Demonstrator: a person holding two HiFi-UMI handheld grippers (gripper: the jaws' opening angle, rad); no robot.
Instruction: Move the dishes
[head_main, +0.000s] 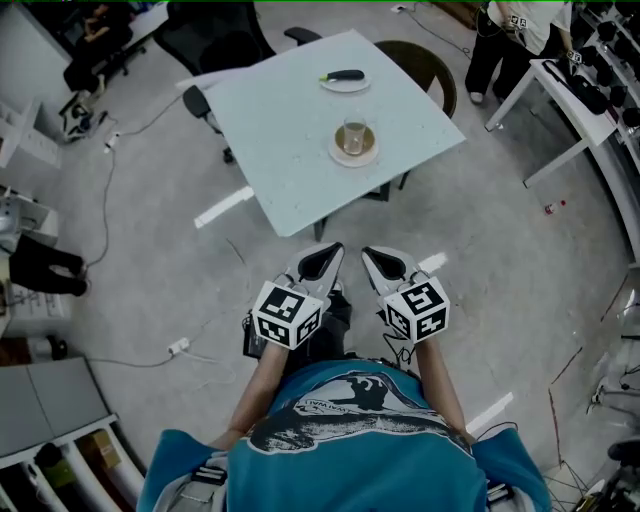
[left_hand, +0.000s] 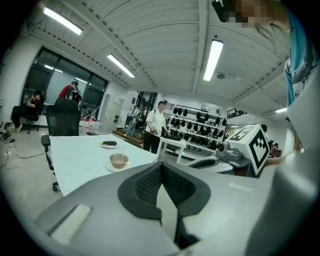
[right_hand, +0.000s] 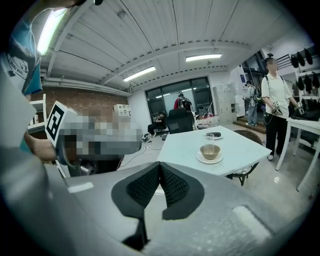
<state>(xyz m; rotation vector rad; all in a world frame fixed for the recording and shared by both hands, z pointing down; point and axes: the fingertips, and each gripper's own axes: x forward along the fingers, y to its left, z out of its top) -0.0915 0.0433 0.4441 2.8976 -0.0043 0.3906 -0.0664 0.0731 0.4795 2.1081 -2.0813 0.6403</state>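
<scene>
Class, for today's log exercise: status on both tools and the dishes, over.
Left tool, right tool shut, empty, short of table. Bowl and plate on table, untouched. Nothing in the way.

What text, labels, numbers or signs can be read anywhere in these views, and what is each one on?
Nothing can be read here.
Shirt: a small line of lettering beside the printed graphic, too small to read.
Marker cubes: black-and-white square codes only, no letters or numbers.
Sheet at the left edge of the head view: faint print, too small to read.
Table and dishes: no print visible.
</scene>
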